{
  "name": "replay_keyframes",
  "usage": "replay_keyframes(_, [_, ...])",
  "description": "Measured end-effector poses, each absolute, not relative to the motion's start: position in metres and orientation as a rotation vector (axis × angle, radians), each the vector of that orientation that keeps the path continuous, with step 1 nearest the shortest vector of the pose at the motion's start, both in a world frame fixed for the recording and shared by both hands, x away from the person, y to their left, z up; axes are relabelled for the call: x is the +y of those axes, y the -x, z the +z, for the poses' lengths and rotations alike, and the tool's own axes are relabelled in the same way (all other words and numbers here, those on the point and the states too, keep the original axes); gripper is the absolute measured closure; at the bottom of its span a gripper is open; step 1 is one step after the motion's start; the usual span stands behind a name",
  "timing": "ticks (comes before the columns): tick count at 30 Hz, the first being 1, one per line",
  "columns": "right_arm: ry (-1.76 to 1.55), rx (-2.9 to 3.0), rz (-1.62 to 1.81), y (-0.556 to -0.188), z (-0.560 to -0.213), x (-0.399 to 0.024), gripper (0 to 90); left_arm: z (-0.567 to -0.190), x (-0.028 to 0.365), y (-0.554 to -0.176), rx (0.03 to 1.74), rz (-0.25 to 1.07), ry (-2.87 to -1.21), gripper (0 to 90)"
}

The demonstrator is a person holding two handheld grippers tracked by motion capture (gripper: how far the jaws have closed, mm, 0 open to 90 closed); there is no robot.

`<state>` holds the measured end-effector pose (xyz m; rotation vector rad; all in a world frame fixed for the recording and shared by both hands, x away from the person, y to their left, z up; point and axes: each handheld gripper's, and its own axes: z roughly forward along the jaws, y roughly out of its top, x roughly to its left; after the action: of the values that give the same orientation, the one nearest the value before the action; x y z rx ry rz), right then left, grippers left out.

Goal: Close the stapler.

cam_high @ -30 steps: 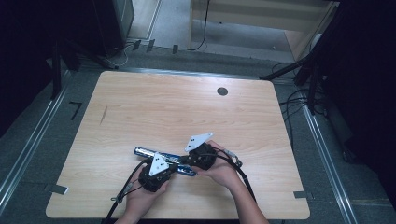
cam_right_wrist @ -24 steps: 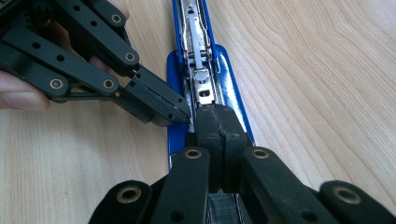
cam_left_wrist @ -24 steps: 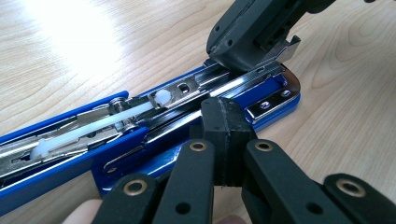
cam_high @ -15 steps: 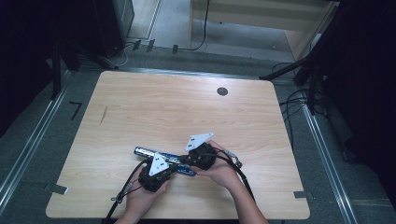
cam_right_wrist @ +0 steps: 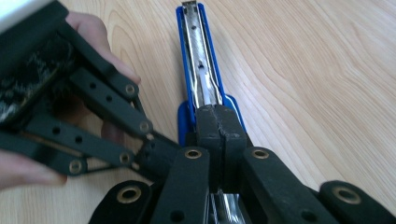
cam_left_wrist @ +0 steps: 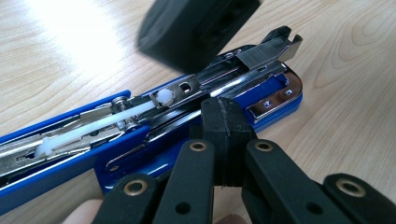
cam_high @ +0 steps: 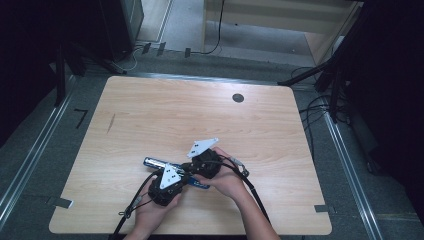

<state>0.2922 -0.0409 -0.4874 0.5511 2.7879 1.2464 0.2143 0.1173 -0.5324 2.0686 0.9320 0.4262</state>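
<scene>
A blue stapler [cam_high: 165,166], swung open with its metal staple channel exposed, was seen lying on the wooden table [cam_high: 150,115] in the lower centre of the high view, under the two grippers. The left gripper [cam_high: 172,184] was held low and left of centre, its jaws brought fully together, with the tips resting against the stapler's blue base [cam_left_wrist: 261,95] in the left gripper view. The right gripper [cam_high: 200,167] was placed just above and to the right, its jaws likewise closed, with the tips set at the stapler's hinge end in the right gripper view, where the channel [cam_right_wrist: 200,60] ran toward the top of the frame. Compared with the frames a second before, almost nothing was altered: stapler, hands and grippers were found in nearly the same spots.
</scene>
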Motion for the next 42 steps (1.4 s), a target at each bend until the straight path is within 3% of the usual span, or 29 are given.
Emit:
replay_keyframes(19, [-0.552, 2.811, 1.257, -0.3, -0.494, -0.014, 90.0, -0.527, 0.132, -0.211, 0.978, 0.427, -2.055, 90.0])
replay_keyframes(32, [-0.509, 2.808, 1.251, -0.299, -0.493, -0.007, 90.0, -0.521, 0.198, -0.209, 1.122, 0.398, -1.979, 90.0])
replay_keyframes(42, [-0.502, 2.793, 1.259, -0.301, -0.491, 0.002, 90.0, -0.527, 0.217, -0.219, 1.232, 0.414, -1.966, 90.0])
